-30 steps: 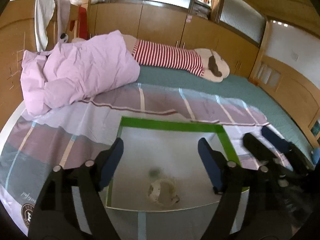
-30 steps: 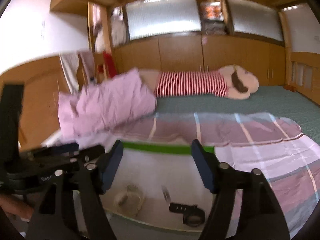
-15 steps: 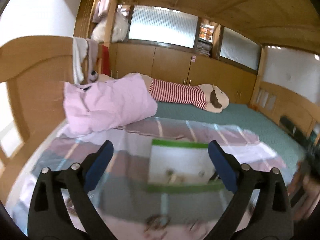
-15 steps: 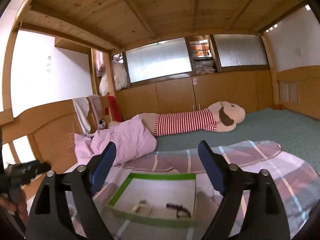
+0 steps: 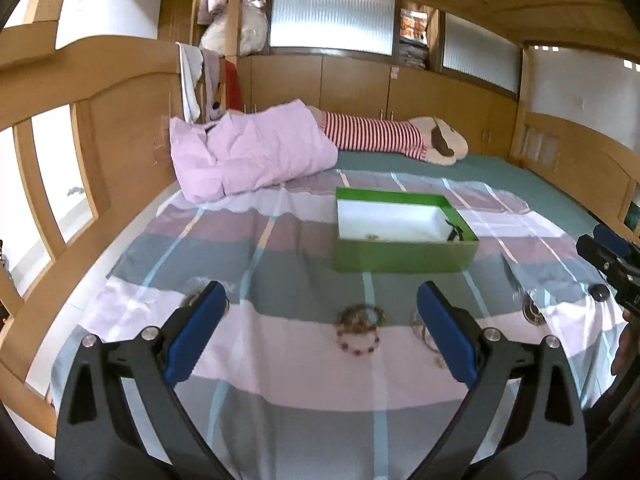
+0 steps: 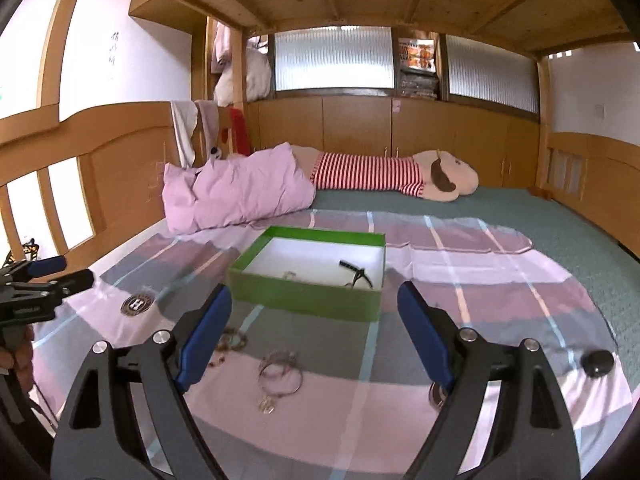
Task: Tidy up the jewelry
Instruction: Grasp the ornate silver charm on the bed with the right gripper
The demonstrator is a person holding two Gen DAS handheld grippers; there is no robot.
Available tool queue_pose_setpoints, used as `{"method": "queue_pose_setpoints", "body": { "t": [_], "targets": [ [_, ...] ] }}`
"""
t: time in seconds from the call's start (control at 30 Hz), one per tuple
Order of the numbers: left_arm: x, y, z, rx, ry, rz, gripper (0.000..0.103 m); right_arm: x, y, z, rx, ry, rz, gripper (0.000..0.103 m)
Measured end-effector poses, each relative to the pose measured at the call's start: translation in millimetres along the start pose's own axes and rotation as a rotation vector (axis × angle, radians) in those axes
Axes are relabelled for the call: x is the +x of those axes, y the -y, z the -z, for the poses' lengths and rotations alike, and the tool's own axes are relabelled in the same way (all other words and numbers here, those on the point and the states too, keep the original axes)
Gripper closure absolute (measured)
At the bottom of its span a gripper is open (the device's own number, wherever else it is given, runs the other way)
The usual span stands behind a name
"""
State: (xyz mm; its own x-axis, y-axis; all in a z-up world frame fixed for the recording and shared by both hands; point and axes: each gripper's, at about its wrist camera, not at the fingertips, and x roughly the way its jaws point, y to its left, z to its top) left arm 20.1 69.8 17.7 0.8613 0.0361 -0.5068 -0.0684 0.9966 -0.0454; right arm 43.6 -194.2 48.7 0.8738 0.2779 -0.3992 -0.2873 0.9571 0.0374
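Both of my grippers have pulled back from over the green box point(image 6: 308, 294) since a second ago — then I was looking straight down into its white bottom, now it sits well out ahead on the plaid sheet point(image 5: 280, 368) and the loose pieces have come into view in front of me. My left gripper point(image 5: 320, 332) has widened and stands spread with nothing between its blue pads; my right gripper point(image 6: 314, 338) is likewise spread and empty.

Already in the box are a black watch point(image 6: 358, 274) near its right wall and a small pale piece beside it, so I judge part of the sorting is done. Waiting on the sheet are:

- a beaded bracelet point(image 5: 359, 330), almost centred between my left pads and near them
- a set of thin metal bangles point(image 6: 280, 374) with a small charm just below, ahead of my right gripper
- another bead strand point(image 6: 232, 340), partly hidden by my right gripper's left finger
- a small dark round object point(image 6: 597, 363) off to the right — I cannot tell what it is

The retreat reads to me as a reset for the next pick, and the beaded bracelet looks like the natural target for my left gripper, since it is already lined up.
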Motion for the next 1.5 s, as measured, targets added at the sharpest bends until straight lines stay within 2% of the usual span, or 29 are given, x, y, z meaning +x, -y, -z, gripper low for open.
{"method": "queue_pose_setpoints", "body": {
  "t": [0.77, 0.87, 1.07, 1.13, 1.27, 1.5],
  "targets": [
    [23.6, 16.3, 9.4, 0.041, -0.062, -0.005, 0.007, 17.7, -4.4, 21.4, -0.02, -0.078, -0.009, 0.02],
    [25.3, 13.9, 8.5, 0.03, -0.065, -0.01, 0.007, 34.7, -9.7, 37.9, -0.032, -0.14, -0.022, 0.02],
    [26.7, 8.5, 4.6, -0.004, -0.07, -0.011, 0.007, 83.6, -35.9, 87.0, -0.017, -0.341, -0.082, 0.022],
    [27.7, 8.0, 4.0, -0.001, -0.07, -0.014, 0.007, 96.8, -46.3, 100.9, -0.025, -0.383, -0.085, 0.028],
    [29.6, 6.2, 4.1, -0.007, -0.078, -0.016, 0.007, 114.9, -55.5, 119.0, -0.007, -0.431, -0.071, 0.035],
    [33.4, -3.4, 4.0, -0.023, -0.088, -0.022, 0.007, 143.6, -49.6, 132.2, 0.055, -0.501, -0.058, 0.057]
  ]
}}
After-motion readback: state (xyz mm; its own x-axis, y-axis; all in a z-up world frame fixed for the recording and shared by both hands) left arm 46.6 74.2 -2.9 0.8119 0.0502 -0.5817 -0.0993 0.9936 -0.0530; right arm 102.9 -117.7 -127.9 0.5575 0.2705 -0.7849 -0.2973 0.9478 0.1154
